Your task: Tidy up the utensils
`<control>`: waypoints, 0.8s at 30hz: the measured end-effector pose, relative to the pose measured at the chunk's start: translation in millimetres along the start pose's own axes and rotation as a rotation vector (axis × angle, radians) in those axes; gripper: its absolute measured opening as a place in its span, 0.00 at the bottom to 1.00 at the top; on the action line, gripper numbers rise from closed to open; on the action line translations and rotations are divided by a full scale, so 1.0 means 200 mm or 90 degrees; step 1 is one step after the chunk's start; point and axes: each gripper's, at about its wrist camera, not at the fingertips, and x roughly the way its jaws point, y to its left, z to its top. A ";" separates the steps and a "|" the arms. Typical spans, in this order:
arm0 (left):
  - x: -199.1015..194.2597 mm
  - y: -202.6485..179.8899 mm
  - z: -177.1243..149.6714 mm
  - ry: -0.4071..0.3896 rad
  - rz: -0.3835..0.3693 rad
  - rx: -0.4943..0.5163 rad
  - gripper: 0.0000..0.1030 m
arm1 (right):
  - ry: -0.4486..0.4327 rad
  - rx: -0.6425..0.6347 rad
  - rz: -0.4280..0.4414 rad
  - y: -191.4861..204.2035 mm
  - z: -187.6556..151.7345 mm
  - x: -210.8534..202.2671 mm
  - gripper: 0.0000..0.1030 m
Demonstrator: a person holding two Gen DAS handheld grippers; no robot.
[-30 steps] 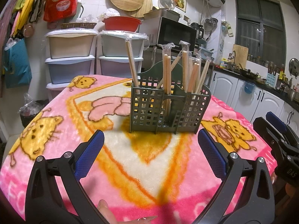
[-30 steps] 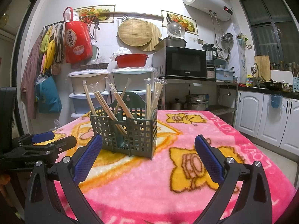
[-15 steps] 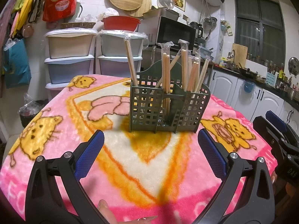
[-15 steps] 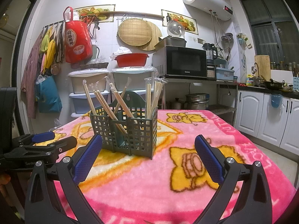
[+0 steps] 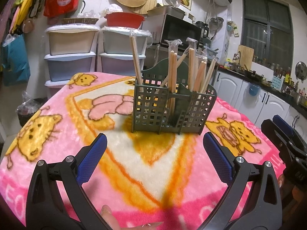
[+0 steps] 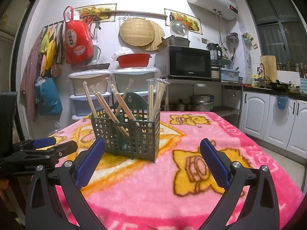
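Observation:
A dark green lattice utensil caddy (image 5: pixel 172 109) (image 6: pixel 128 134) stands upright on the pink cartoon blanket (image 5: pixel 57 134). Several plastic-wrapped wooden chopstick pairs (image 5: pixel 173 72) (image 6: pixel 153 97) stick out of its compartments. My left gripper (image 5: pixel 154 157) is open a short way in front of the caddy, with nothing between its blue pads. My right gripper (image 6: pixel 151 159) is open too, nearer the caddy's right corner, holding nothing. The right gripper's black body shows at the right edge of the left wrist view; the left gripper's shows at the left edge of the right wrist view.
Stacked plastic drawers (image 5: pixel 71 57) and a microwave (image 6: pixel 188 62) stand behind the table. White kitchen cabinets (image 6: pixel 268 117) run along the right. Bags (image 6: pixel 76 40) hang on the wall at left. A fingertip (image 5: pixel 109 214) shows at the bottom of the left wrist view.
Almost nothing differs; both views shift only slightly, and both grippers stay open and off the caddy.

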 end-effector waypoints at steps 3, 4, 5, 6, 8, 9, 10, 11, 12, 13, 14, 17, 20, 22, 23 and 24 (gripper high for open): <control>0.00 0.00 0.00 0.005 0.007 -0.006 0.90 | 0.008 0.007 -0.003 -0.01 0.00 0.01 0.94; 0.01 0.01 0.00 0.009 0.013 -0.008 0.90 | 0.010 0.010 -0.004 -0.02 0.00 0.01 0.94; 0.01 0.01 0.01 0.013 0.018 -0.011 0.90 | 0.014 0.015 -0.006 -0.03 0.00 0.02 0.94; 0.01 0.02 0.01 0.017 0.019 -0.017 0.90 | 0.017 0.021 -0.008 -0.04 0.00 0.02 0.94; 0.01 0.04 0.02 0.018 0.024 -0.025 0.90 | 0.026 0.033 -0.011 -0.06 0.01 0.03 0.94; 0.00 0.05 0.03 0.019 0.026 -0.026 0.90 | 0.030 0.038 -0.013 -0.07 0.01 0.04 0.94; 0.00 0.06 0.04 0.022 0.034 -0.026 0.90 | 0.035 0.044 -0.016 -0.09 0.01 0.05 0.94; -0.01 0.08 0.06 0.025 0.043 -0.032 0.90 | 0.040 0.047 -0.020 -0.10 0.02 0.05 0.94; -0.01 0.11 0.08 0.031 0.054 -0.039 0.90 | 0.044 0.050 -0.029 -0.12 0.03 0.06 0.94; -0.01 0.15 0.10 0.038 0.067 -0.046 0.90 | 0.048 0.050 -0.038 -0.14 0.03 0.07 0.94; 0.00 0.19 0.12 0.052 0.084 -0.051 0.90 | 0.063 0.047 -0.057 -0.18 0.05 0.09 0.94; 0.13 0.34 0.18 0.136 0.171 -0.029 0.90 | 0.130 0.041 -0.092 -0.31 0.08 0.20 0.94; 0.28 0.53 0.20 0.196 0.235 -0.038 0.90 | 0.251 0.032 -0.157 -0.48 0.07 0.40 0.94; 0.38 0.66 0.20 0.221 0.279 -0.060 0.90 | 0.310 0.036 -0.193 -0.59 0.04 0.51 0.94; 0.44 0.71 0.19 0.235 0.293 -0.066 0.90 | 0.348 0.037 -0.209 -0.65 0.02 0.58 0.94; 0.48 0.77 0.18 0.250 0.316 -0.074 0.90 | 0.375 0.045 -0.220 -0.70 -0.01 0.64 0.94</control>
